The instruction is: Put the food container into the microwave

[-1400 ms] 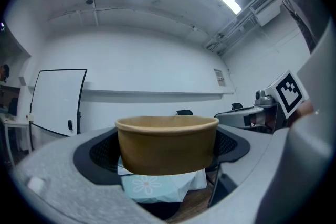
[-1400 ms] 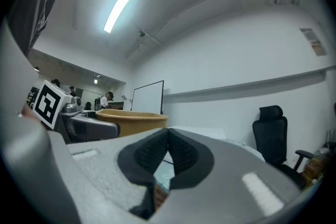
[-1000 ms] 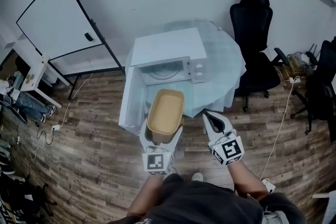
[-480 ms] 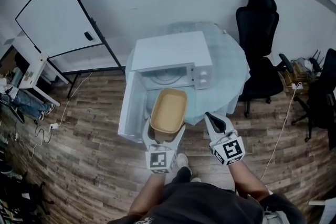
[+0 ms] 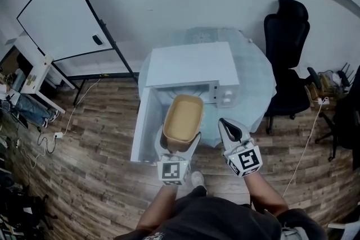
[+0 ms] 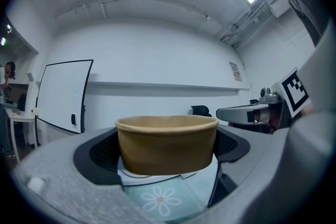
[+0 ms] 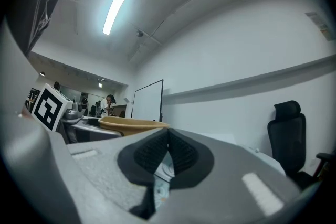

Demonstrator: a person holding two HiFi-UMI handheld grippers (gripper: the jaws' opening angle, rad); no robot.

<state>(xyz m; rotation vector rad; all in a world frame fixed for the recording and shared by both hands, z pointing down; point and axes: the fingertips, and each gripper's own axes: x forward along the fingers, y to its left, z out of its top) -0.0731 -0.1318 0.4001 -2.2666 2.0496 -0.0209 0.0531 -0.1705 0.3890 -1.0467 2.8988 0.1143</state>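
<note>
Now left tongs (image 5: 179, 146) are clasping the food container (image 5: 183, 115) across its near end, jaws spread to its width. Right tongs (image 5: 227, 127) are pressing shut, empty. Container is reaching nearer the open microwave (image 5: 191, 64) than a second ago, showing tan, open-topped, empty.
</note>
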